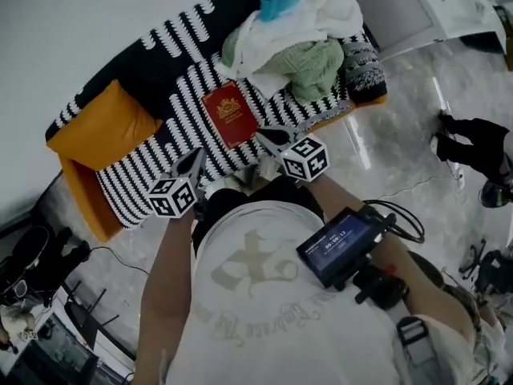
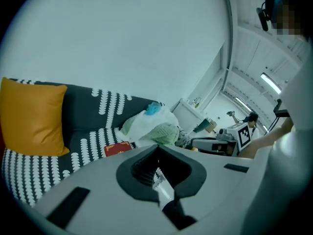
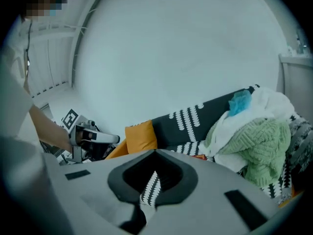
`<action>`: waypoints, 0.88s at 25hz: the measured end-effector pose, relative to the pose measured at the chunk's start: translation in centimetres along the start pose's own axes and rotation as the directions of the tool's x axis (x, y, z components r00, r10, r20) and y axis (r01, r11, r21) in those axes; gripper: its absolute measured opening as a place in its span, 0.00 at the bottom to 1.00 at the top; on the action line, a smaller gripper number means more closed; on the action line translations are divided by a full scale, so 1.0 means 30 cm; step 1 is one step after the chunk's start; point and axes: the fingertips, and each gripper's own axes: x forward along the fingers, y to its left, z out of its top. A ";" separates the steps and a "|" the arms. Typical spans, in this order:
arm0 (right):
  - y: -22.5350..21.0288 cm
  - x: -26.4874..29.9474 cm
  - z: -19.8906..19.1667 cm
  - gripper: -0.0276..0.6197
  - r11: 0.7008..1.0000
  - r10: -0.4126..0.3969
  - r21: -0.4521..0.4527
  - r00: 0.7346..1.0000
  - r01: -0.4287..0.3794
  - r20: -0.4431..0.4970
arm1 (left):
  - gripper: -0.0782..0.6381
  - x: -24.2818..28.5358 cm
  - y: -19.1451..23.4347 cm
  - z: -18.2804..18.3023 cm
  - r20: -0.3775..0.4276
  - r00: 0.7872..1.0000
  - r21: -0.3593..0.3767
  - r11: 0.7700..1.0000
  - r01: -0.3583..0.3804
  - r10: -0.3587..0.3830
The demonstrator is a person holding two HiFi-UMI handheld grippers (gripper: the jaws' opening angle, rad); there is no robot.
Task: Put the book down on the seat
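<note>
1. A black and white sofa (image 1: 164, 54)
2. Clothes (image 1: 296, 38) are piled at one end, an orange cushion (image 1: 104, 123) at the other
3. The red book (image 1: 231, 112) lies flat on the seat (image 1: 152, 171) between them
4. Left gripper (image 1: 196, 159) and right gripper (image 1: 268, 137): jaws closed tight, holding nothing

Left tongs (image 1: 195, 160) and right tongs (image 1: 267, 137) held side by side, both closed, empty, angled downward

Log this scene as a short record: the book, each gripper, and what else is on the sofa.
book: red, lying flat on the sofa seat, nothing holding it
left gripper: shut, empty
right gripper: shut, empty
also on sofa: orange cushion, pile of clothes
task: book looks set down
</note>
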 end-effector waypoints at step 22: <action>0.349 -0.048 0.168 0.07 0.998 -0.055 -0.019 0.988 0.059 0.144 | 0.13 -0.244 0.016 0.034 0.083 0.980 0.148 0.975 0.166 -0.180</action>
